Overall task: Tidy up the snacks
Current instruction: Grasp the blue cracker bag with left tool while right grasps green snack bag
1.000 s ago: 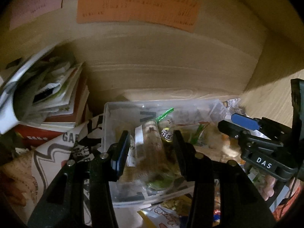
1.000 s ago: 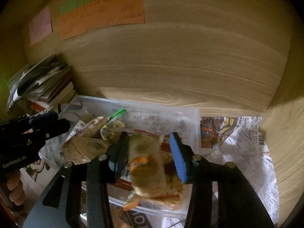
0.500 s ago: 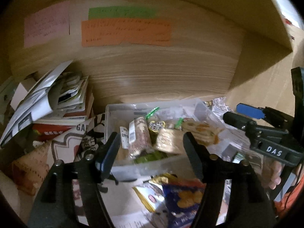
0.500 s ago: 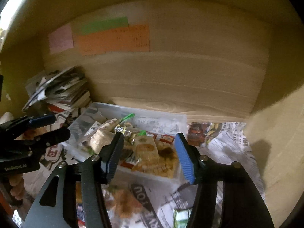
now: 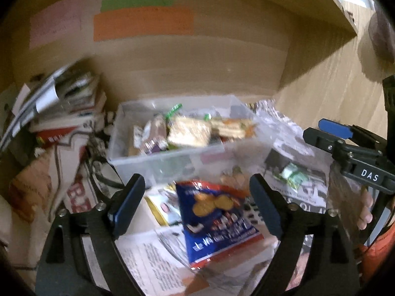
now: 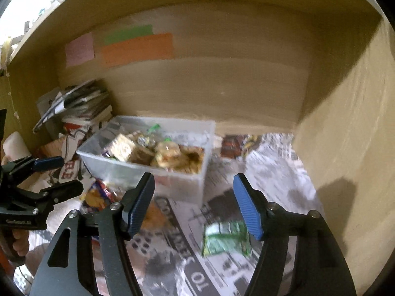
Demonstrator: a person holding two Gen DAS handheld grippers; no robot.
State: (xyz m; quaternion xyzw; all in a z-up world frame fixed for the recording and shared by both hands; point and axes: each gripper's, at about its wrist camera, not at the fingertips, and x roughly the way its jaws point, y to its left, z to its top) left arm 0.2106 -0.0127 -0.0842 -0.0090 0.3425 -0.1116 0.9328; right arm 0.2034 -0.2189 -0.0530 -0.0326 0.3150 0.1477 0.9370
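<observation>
Clear bin (image 5: 158,165) against the wooden back wall, packed with wrapped snacks (image 5: 190,133). Just in front of the bin, on newspaper (image 6: 197,224): a blue biscuit bag (image 5: 217,222), print too blurred to read. Right of the bin, on the same newspaper, a green packet (image 6: 226,238). Left claw (image 5: 197,204) spread wide and empty, above the blue bag. Right claw (image 6: 195,204) spread wide too, empty, in front of the bin; "DAS" legible on its body. "TO" legible on the newspaper. Left of the bin, stacked papers (image 6: 79,103). Above the bin, orange note (image 5: 143,23), green and pink ones beside, writing unreadable.
</observation>
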